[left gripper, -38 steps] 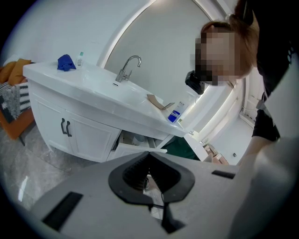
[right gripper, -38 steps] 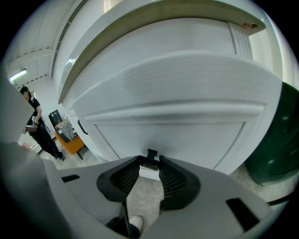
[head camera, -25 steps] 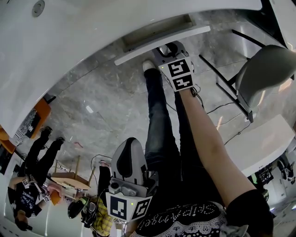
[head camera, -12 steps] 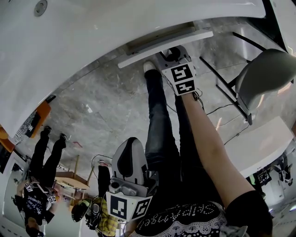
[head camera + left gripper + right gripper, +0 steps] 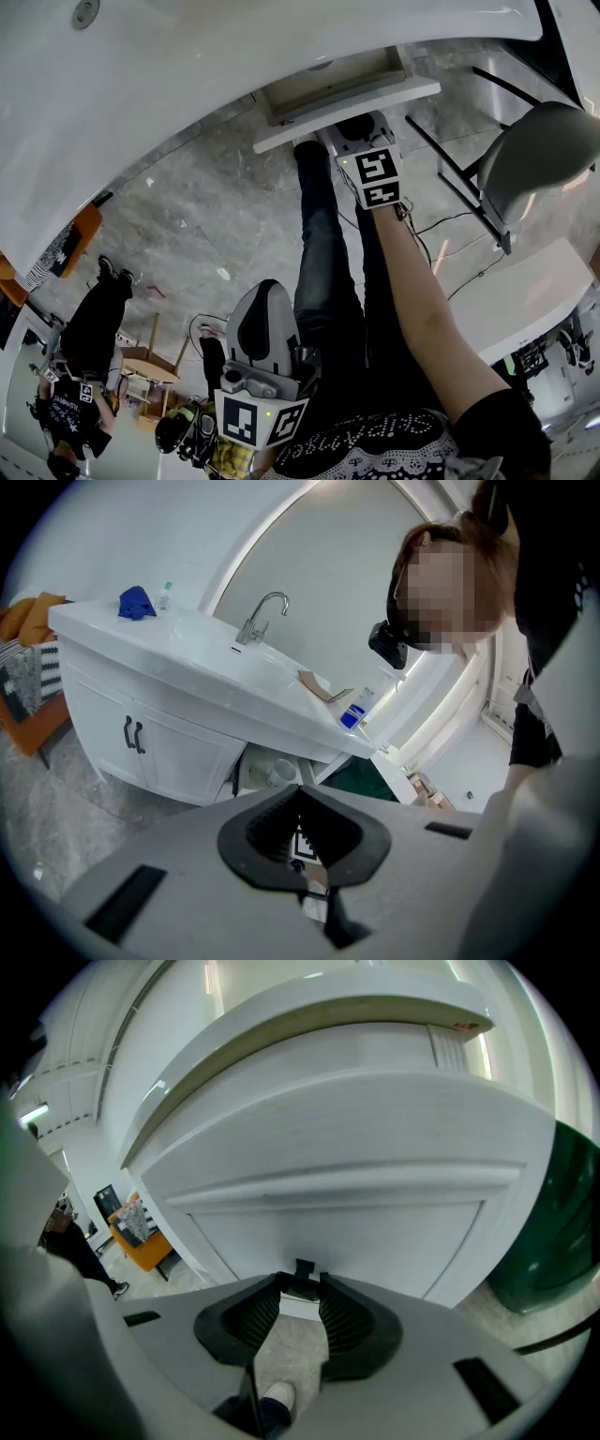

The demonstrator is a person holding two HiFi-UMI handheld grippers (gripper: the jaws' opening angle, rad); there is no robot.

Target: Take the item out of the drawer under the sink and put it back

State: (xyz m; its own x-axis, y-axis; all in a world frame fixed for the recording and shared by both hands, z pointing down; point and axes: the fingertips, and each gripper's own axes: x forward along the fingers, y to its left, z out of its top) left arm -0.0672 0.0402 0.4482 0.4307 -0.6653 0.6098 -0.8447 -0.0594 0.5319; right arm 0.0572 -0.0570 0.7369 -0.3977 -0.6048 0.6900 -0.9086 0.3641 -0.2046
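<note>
The white drawer (image 5: 349,99) under the sink counter (image 5: 141,103) stands partly pulled out. My right gripper (image 5: 352,127) is at its front, shut on the small black handle (image 5: 303,1272) in the middle of the drawer front (image 5: 356,1227). In the left gripper view the open drawer (image 5: 302,769) shows below the counter, with a white cup-like item (image 5: 281,772) inside. My left gripper (image 5: 264,292) hangs low near my body, far from the drawer, its jaws shut with nothing between them (image 5: 300,797).
A grey chair (image 5: 539,141) stands right of the drawer, a dark green bin (image 5: 553,1232) beside the cabinet. On the counter are a faucet (image 5: 262,617), a blue cloth (image 5: 137,602) and a blue-labelled bottle (image 5: 354,714). An orange seat (image 5: 28,667) is at the left. My shoe (image 5: 277,1398) is below the handle.
The drawer has slid further out from under the counter, with my right gripper on its handle moving back toward me. My left gripper has stayed where it was.
</note>
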